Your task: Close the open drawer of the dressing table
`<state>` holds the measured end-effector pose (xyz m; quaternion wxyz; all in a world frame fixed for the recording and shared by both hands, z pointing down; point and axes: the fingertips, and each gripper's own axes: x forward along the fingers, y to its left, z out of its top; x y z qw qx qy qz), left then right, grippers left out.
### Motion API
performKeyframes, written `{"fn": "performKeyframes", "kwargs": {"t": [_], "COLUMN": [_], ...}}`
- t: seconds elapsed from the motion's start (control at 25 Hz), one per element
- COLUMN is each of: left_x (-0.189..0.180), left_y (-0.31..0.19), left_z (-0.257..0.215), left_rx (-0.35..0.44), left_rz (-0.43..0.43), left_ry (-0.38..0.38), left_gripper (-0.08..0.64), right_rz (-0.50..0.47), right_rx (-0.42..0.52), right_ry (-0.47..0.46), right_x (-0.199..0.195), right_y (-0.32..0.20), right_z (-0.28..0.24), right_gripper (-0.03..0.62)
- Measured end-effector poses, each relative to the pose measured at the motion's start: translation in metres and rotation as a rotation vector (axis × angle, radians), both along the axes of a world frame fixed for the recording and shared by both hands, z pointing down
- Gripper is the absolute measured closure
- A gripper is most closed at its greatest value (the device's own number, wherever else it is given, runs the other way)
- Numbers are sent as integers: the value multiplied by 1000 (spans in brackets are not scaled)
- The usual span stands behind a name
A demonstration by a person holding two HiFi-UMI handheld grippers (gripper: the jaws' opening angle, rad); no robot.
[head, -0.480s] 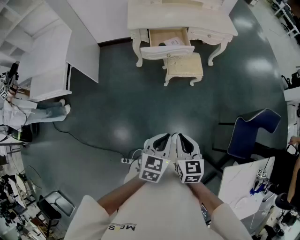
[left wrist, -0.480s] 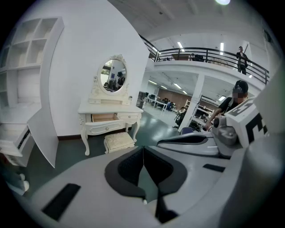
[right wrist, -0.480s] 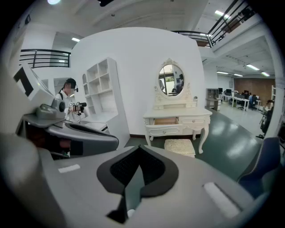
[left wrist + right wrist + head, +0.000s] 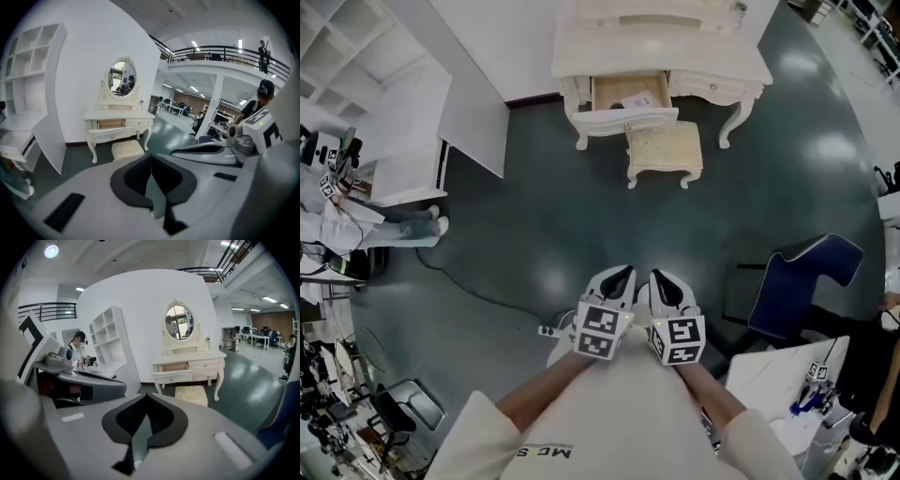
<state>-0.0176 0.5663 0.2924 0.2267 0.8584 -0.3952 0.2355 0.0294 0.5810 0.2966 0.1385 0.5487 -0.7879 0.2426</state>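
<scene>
Head view: dressing table [image 4: 661, 52] loses its upper part to the frame's top edge. In the open drawer [image 4: 623, 119], a pale flat item [image 4: 639, 98], probably paper, too small to tell. Person [image 4: 337, 230] cropped by left edge.

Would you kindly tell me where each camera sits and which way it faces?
Head view: on the person's head, facing down at the floor; left tool, right tool and forearms show.
Left gripper view: on the left tool, along its shut jaws toward the dressing table; right tool alongside.
Right gripper view: likewise on the right tool, jaws shut; left tool alongside.
Shared: all show the open drawer.
</scene>
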Motion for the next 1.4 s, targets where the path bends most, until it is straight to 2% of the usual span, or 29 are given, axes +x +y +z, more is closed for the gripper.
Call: {"fn": "performKeyframes", "kwargs": {"t": [0.28,0.52,0.72,1.0,1.2,1.28,1.4], "left_x": [27,47,41,38,8,-6,-14], "left_y": [-4,-22,-52,-115,-181,-208,-246], "left_z": [14,9,22,25,33,28,18], "left_rx": [-10,2,-51,-78,-136,-135,-114], "left_rz": [-48,-40,-80,-77,-101,-112,-74], "left_ry": [-43,-48,-20,21,43,66,90], "left_gripper": [549,549,549,549,549,549,549], "right_rz": [-19,-47,-67,-65,-74,-65,-23], "right_rx": [11,-16,-26,-67,-83,-82,-78], "right_ry": [-88,-90,-92,-64,-73,-52,-16], "right_x": [34,46,44,39,12,5,0], "right_y": [-12,-24,-54,-115,-181,-206,-247], "right_z": [6,14,19,27,28,25,21], "right_gripper": [590,591,590,589,590,589,589]}}
